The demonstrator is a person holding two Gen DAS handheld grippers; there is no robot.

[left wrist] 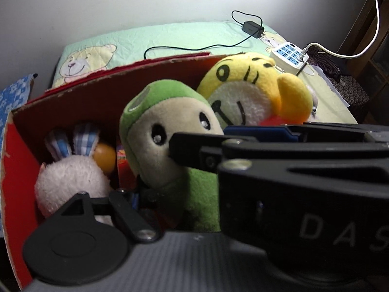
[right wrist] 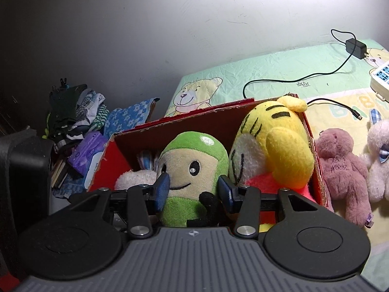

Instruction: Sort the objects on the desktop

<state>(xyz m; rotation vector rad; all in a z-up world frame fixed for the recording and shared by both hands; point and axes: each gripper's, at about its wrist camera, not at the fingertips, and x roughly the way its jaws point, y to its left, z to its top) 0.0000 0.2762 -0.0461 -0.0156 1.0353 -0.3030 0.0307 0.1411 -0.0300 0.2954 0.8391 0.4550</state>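
Right wrist view: a red box [right wrist: 107,163] full of soft toys sits on a tabletop [right wrist: 272,65] with a green teddy-bear cloth, by a grey wall [right wrist: 121,36].

The right hand-held gripper [right wrist: 193,189] has its blue pads on both sides of the green toy [right wrist: 192,160], which stands in the box beside a yellow toy [right wrist: 279,146]; whether the pads squeeze it is hard to tell. A pink toy [right wrist: 342,170] lies just outside the box. A black charger [right wrist: 356,46] and a white power strip [left wrist: 289,54] lie near the wall. Clothes [right wrist: 73,114] are piled left of the tabletop. In the left wrist view, the left hand-held gripper [left wrist: 136,187] is too hidden to say if it holds anything.
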